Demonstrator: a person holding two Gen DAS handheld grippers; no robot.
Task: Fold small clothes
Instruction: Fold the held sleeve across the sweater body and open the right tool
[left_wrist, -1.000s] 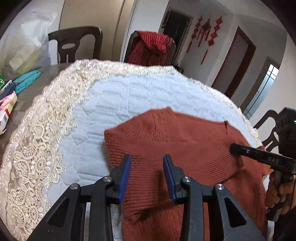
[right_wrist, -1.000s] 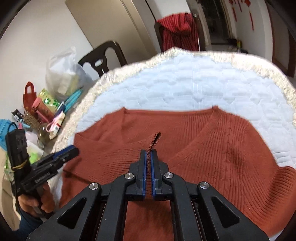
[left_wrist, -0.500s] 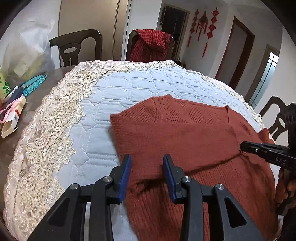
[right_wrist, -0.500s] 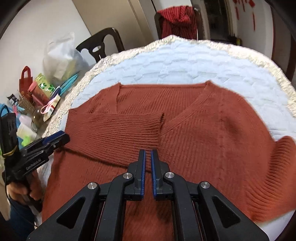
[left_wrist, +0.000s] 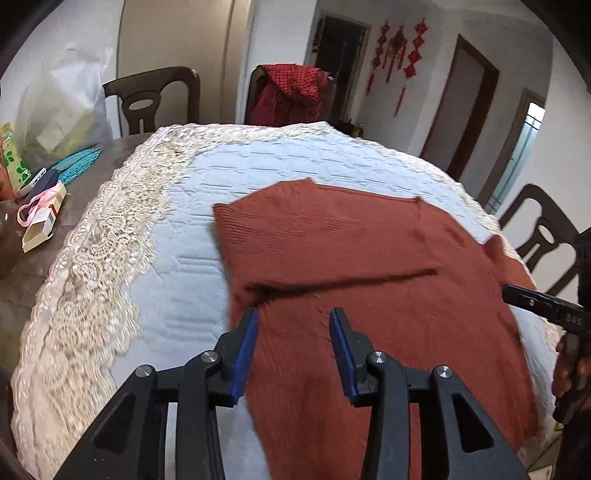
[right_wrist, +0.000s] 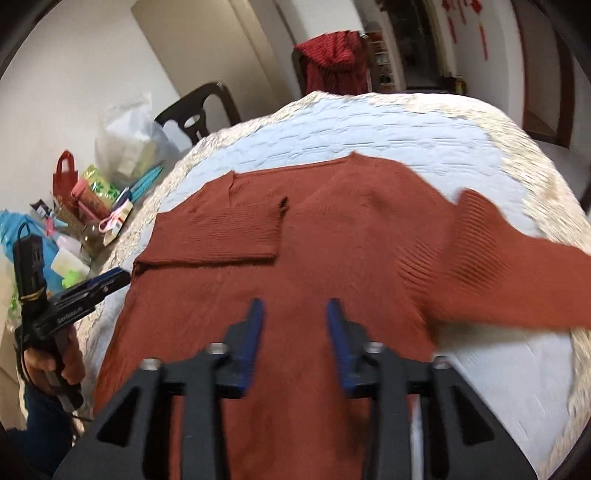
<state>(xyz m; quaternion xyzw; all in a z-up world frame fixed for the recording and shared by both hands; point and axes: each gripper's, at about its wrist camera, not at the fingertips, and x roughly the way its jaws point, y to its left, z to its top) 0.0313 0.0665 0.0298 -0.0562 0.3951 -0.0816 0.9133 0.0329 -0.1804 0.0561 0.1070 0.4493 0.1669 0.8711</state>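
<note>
A rust-red knit sweater (left_wrist: 351, 258) lies flat on the quilted blue tablecloth (left_wrist: 192, 236). Its left sleeve (right_wrist: 221, 236) is folded across the chest; the right sleeve (right_wrist: 517, 269) stretches out to the right. My left gripper (left_wrist: 293, 314) is open and empty, above the sweater's left side. My right gripper (right_wrist: 293, 306) is open and empty, above the sweater's lower middle. Each gripper also shows in the other view: the left one (right_wrist: 110, 280) and the right one (left_wrist: 517, 295).
The cloth has a wide lace border (left_wrist: 92, 280). Boxes, ribbon and bags (left_wrist: 40, 214) clutter the table's left end. Dark wooden chairs (left_wrist: 155, 99) stand around; one holds a red garment (left_wrist: 291, 92). Another chair (left_wrist: 546, 236) is at the right.
My right gripper has let go of the left sleeve, which now lies folded over the chest, and has opened and drawn back. The left gripper stays open and has drawn back a little.
</note>
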